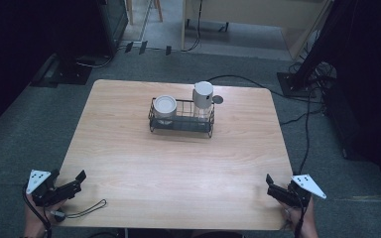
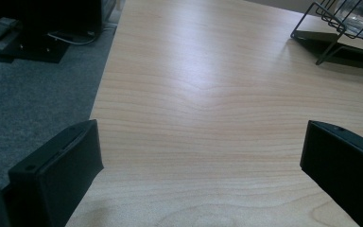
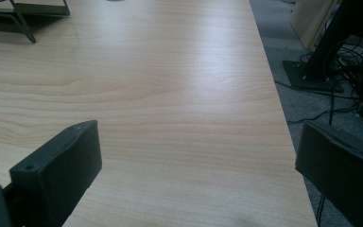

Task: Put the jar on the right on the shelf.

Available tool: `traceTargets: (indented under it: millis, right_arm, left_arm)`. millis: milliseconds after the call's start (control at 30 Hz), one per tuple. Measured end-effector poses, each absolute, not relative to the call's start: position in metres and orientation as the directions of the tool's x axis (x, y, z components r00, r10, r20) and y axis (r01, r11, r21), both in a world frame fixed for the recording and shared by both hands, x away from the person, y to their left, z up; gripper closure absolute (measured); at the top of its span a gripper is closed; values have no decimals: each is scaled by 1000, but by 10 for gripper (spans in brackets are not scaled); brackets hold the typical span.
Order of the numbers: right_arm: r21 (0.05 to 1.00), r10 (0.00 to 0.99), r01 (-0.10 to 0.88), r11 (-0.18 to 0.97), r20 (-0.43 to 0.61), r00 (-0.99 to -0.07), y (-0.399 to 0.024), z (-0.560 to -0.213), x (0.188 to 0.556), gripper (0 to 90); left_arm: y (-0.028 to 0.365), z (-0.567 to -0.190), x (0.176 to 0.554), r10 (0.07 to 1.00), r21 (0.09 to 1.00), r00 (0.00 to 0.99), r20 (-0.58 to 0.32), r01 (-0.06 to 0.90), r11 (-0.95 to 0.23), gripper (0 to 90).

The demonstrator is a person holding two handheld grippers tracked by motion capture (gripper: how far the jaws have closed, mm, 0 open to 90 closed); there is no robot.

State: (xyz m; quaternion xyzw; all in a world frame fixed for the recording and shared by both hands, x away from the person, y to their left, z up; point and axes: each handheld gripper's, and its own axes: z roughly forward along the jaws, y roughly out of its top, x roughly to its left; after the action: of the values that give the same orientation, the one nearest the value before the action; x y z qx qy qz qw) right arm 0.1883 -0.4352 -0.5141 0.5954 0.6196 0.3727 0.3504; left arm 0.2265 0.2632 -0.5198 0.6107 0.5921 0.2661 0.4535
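Both claws, left (image 1: pixel 77 181) and right (image 1: pixel 272 184), wide open, empty at pale wooden counter (image 1: pixel 178 163) near edge; black wire basket (image 1: pixel 181 119) with white-lidded jar (image 1: pixel 164 106) and white canister (image 1: pixel 203 96) well apart, untouched; nothing begun.

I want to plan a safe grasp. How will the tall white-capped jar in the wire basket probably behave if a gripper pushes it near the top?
The tall jar stands well above the rim of the wire basket, so a high push may tip it. Its lower body looks clear, possibly glass, so likely fragile and slippery. The basket wall should stop it sliding.
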Motion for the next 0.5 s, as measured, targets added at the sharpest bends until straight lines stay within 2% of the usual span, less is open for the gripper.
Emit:
traceTargets:
  millis: [500]
  right_arm:
    - [880,1000,474,11,3,-29,-441,-514,178,8]
  left_arm:
    - [263,-520,226,966,869,150,-211,481,115,0]
